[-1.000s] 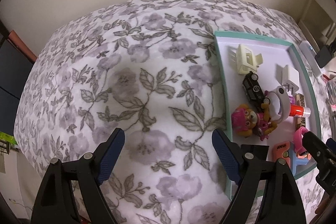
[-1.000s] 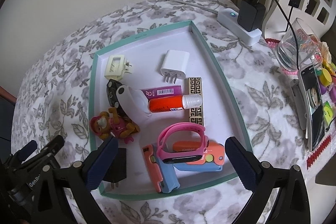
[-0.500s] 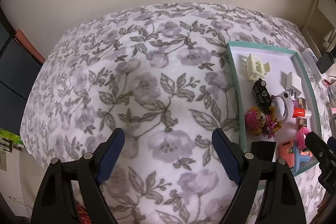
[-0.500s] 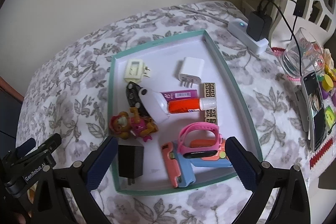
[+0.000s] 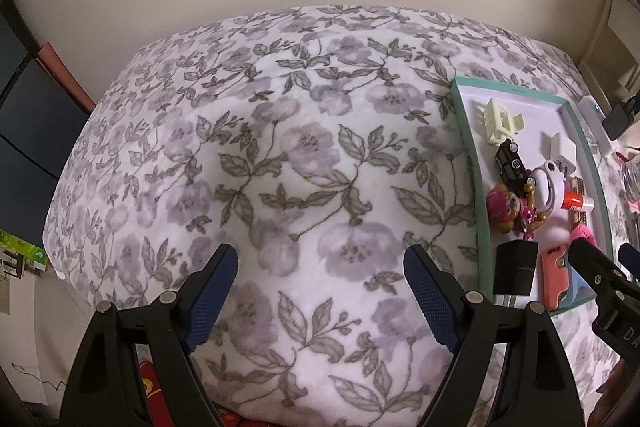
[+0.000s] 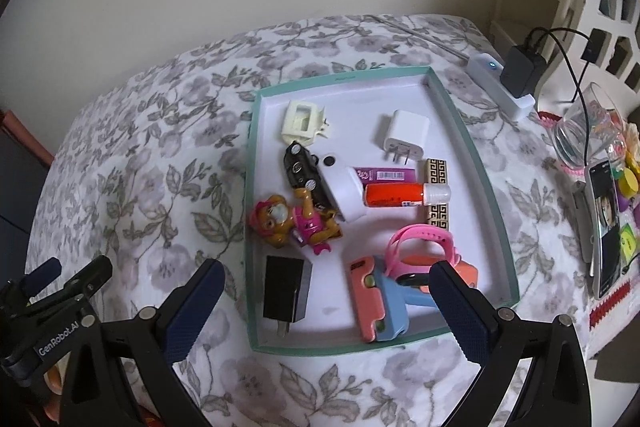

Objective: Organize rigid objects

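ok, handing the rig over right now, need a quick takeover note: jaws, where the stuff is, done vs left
Left gripper: jaws open, empty, over bare floral blanket, left of the tray.
Right gripper: jaws open, empty, hovering at the near edge of the teal tray.
In the tray: cream clip, white charger, toy car, pup figure, red glue stick, pink watch, black charger, pink-and-blue cases.
Done: everything visible for the job sits inside the tray, loosely piled.
Left: nothing gripped yet; sorting looks still to do.
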Tool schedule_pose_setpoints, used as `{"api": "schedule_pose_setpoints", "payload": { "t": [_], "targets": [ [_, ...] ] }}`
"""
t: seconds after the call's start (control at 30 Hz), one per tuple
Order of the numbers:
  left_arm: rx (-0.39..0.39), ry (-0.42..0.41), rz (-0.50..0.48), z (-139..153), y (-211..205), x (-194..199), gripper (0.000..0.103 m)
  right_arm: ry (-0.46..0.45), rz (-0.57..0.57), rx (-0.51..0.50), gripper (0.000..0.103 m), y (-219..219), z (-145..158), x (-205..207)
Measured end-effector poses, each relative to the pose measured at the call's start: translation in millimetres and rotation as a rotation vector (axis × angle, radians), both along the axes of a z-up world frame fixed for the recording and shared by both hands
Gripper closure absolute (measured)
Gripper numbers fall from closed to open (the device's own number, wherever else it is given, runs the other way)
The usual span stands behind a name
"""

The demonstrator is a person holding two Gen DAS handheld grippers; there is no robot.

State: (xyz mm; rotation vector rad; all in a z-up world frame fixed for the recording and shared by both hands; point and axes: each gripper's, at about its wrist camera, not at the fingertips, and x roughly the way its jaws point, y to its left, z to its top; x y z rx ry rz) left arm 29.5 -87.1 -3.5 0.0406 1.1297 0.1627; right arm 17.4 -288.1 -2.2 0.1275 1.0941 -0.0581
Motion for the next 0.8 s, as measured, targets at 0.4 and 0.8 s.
{"api": "schedule_pose_setpoints", "payload": {
  "t": [0.4,0.8],
  "targets": [
    [-0.015,-0.01,0.007,-2,11,-19,0.017,-0.003,0.032,-0.024,0.0,16,3,-14],
    [-0.02,-0.029,0.019,1,18,-30,0.017,-0.014,0.038,-0.038,0.0,21,6,-25]
  ]
}}
